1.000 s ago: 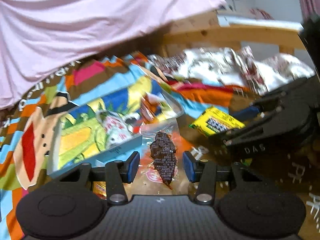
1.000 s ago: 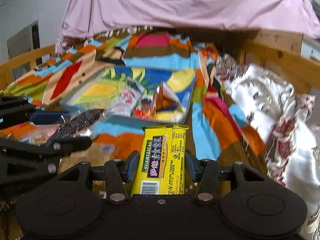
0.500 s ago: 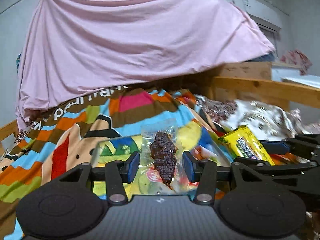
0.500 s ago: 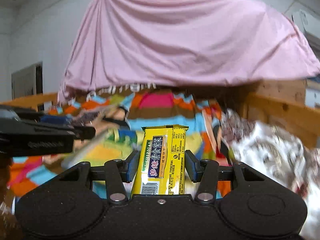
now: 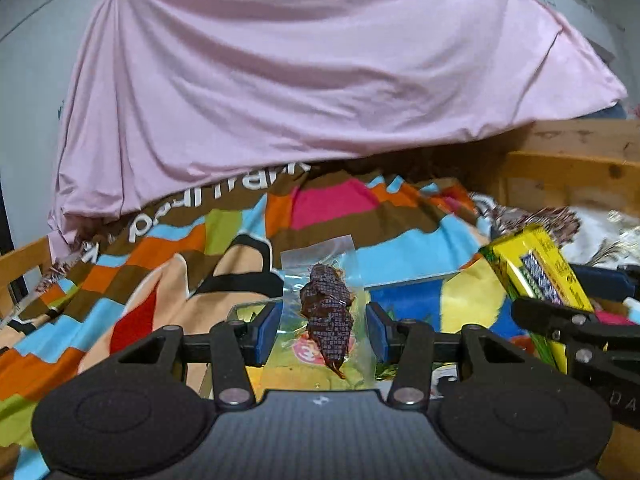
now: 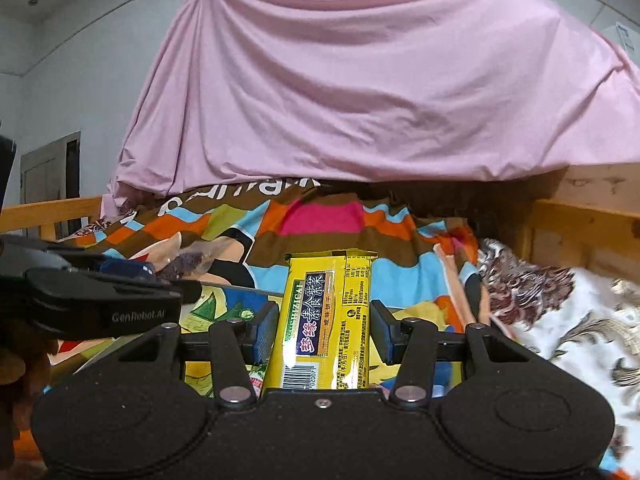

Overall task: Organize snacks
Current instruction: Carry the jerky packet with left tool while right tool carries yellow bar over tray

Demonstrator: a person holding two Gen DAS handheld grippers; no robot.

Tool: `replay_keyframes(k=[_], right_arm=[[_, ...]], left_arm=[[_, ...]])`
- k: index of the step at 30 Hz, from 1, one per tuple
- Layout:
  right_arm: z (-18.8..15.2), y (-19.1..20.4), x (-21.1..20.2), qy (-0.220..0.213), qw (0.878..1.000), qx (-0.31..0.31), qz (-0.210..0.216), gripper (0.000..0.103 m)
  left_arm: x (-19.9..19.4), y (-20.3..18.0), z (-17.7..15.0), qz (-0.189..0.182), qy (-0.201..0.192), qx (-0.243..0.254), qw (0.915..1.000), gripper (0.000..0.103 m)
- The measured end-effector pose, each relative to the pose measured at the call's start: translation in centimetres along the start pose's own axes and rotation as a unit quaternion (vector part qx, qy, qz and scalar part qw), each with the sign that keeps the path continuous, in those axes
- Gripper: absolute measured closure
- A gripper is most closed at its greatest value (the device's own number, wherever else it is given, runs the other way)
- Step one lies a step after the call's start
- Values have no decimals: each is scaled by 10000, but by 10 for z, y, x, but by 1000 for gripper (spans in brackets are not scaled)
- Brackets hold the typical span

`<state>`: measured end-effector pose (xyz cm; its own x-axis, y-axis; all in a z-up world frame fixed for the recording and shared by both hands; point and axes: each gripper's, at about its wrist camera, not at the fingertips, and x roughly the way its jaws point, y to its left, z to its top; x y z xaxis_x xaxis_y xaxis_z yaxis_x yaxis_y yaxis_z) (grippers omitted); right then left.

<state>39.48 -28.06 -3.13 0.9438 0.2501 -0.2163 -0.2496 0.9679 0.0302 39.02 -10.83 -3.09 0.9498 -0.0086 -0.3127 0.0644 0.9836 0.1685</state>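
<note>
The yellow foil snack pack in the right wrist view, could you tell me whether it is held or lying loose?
Held: the yellow foil snack pack stands upright, pinched in the right claw, clear of the blanket.

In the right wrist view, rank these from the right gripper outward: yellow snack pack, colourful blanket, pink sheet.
1. yellow snack pack: between the right gripper pads.
2. colourful blanket: spread beyond, centre.
3. pink sheet: hanging at the back, above.

Clear snack packet (image 5: pixel 324 312) with dark brown chunk inside: upright, pinched between left gripper's blue pads, above colourful blanket. Yellow snack pack (image 6: pixel 326 320), barcode at near end: upright between right gripper's pads.
</note>
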Motion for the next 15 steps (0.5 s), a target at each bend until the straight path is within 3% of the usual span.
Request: replay_keyframes(k=[15], right_arm=[[-31,17,56,778,9964,-336,34,52]], left_arm=[[70,13,-31,-50,876,-231,9959,52]])
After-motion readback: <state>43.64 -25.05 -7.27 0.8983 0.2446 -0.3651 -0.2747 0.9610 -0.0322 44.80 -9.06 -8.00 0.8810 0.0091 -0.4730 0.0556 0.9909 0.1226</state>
